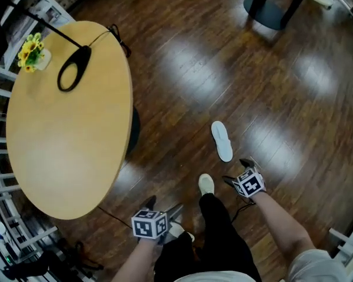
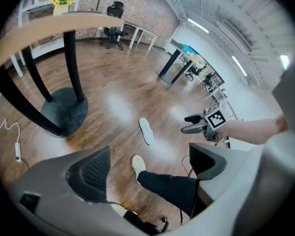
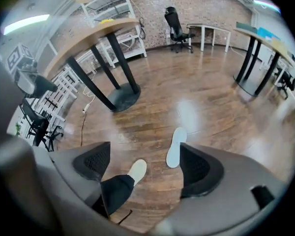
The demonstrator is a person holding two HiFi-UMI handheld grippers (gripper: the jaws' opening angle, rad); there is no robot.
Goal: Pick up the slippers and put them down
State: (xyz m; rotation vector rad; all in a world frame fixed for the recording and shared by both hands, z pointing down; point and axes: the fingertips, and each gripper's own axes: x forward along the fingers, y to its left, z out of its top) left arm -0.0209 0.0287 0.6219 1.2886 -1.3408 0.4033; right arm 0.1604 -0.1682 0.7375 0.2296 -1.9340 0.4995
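Looking down at a dark wooden floor [image 1: 182, 69], and there, lying flat and alone, a white slipper [image 1: 222, 140], just ahead of a white-shod foot [image 1: 206, 184] on a black trouser leg [image 1: 220, 228]. Left gripper [image 1: 163, 207] held low near the counter's edge, jaws wide apart, gripping nothing. Right gripper [image 1: 238, 172] near the slipper's closer end, likewise spread open and empty. Seen along the left gripper [image 2: 147, 168], only foot, leg and floor in the gap, with the slipper [image 2: 146, 131] farther off. Along the right gripper [image 3: 146, 166], the slipper [image 3: 175, 147] showing just beside the right-hand pad, down on the floor beyond it. Over on the round wooden counter [image 1: 65, 145]: a small pot [image 1: 42, 60] holding yellow flowers [image 1: 30, 49] (pale pot, bright blooms), and a black oval loop [image 1: 73, 69] just beside it.
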